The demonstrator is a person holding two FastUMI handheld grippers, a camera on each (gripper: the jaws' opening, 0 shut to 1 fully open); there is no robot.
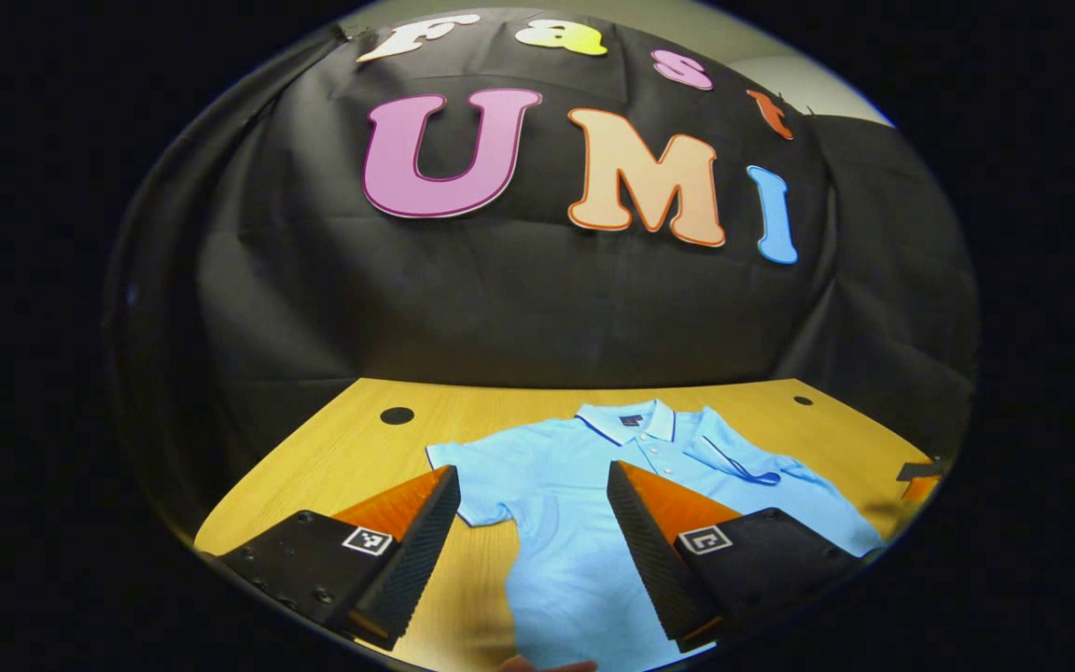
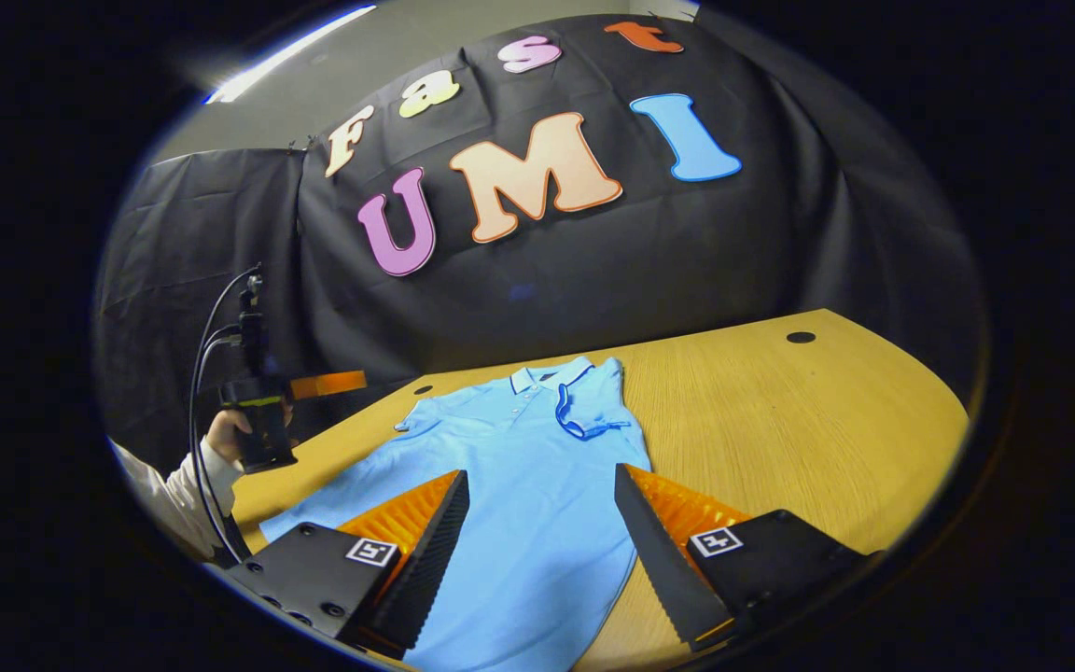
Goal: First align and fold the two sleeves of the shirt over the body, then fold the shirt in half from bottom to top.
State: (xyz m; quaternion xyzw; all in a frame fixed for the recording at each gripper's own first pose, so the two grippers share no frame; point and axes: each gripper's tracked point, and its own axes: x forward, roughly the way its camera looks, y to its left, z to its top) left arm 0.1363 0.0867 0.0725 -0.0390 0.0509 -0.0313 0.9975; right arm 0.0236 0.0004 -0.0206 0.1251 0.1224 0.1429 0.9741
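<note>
My left gripper (image 1: 533,551) hangs wide open and holds nothing, its fingers spread above the light blue shirt (image 1: 584,504). My right gripper (image 2: 537,551) is just as wide apart and empty, poised over the shirt's lower body. The shirt lies flat on the wooden table (image 2: 780,420), collar toward the far edge. One sleeve (image 2: 584,411) is already folded over the body; the other sleeve (image 1: 463,471) lies spread toward the table's left edge.
</note>
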